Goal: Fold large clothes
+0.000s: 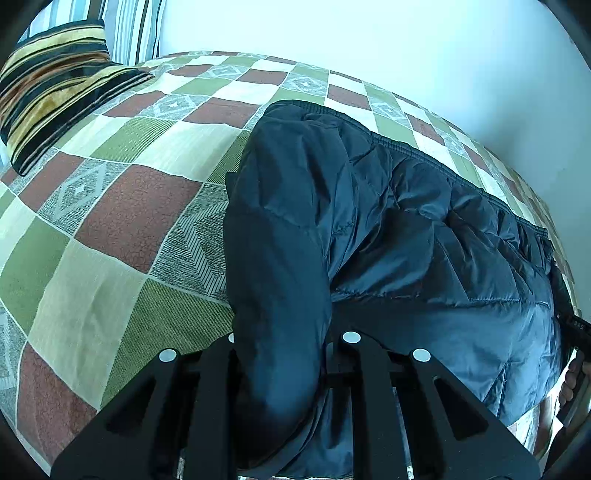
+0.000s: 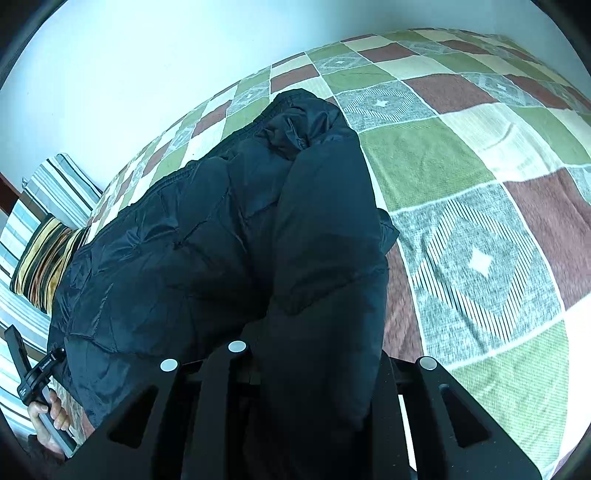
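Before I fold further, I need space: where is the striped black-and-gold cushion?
In the left wrist view, the striped black-and-gold cushion lies at the checked bedspread's far-left corner, beside the striped curtain.

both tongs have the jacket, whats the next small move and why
Probably carry both held ends forward and lay them over the jacket body. Left tongs and right tongs each pinch a bunched end at the near edge, while the rest lies on the quilt.

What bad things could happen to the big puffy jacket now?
1. The dark puffy jacket looks slippery and thick. Each gripper, left and right, pinches only one bunched fold, so the fabric might slide out of the jaws.
2. Most of the jacket lies heaped on the checkered bedspread. Lifting it unevenly could fold it crooked.
3. The striped pillow sits close by; a swinging sleeve might catch it.
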Demonstrator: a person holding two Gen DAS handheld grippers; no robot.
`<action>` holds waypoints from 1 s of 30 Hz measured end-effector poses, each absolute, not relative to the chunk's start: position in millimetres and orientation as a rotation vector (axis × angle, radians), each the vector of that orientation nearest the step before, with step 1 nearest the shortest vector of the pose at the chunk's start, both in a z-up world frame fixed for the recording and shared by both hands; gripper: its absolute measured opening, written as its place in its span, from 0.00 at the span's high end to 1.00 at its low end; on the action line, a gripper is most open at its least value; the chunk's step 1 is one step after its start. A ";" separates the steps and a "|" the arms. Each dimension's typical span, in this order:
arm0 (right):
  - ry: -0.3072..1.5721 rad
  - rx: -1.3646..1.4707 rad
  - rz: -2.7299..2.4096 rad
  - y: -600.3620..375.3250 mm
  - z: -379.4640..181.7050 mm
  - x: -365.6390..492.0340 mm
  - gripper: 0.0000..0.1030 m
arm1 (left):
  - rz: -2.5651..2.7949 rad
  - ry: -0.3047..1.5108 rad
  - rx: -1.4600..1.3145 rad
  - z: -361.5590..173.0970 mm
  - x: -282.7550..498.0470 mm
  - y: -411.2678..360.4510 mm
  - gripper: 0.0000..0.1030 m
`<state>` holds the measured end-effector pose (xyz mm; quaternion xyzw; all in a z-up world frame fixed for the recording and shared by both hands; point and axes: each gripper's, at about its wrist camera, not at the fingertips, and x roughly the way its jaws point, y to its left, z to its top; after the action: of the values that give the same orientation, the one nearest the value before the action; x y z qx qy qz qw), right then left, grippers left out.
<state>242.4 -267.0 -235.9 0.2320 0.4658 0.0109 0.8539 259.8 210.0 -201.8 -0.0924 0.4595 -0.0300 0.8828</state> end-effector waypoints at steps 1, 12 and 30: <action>0.983 0.487 0.023 -266.6 -235.8 240.5 0.80 | -0.065 0.958 -0.195 -201.6 257.9 211.4 0.84; 0.988 0.466 0.000 -263.8 -234.6 243.7 0.78 | -0.079 0.972 -0.203 -207.4 248.6 216.3 0.83; 0.916 0.322 -0.166 -267.2 -195.8 206.5 0.45 | -0.042 0.945 -0.207 -205.3 229.9 231.6 0.47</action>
<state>206.5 -267.2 -195.8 0.1544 0.4397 -0.0795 0.8812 229.9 231.6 -205.3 -0.0995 0.4543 -0.0204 0.8850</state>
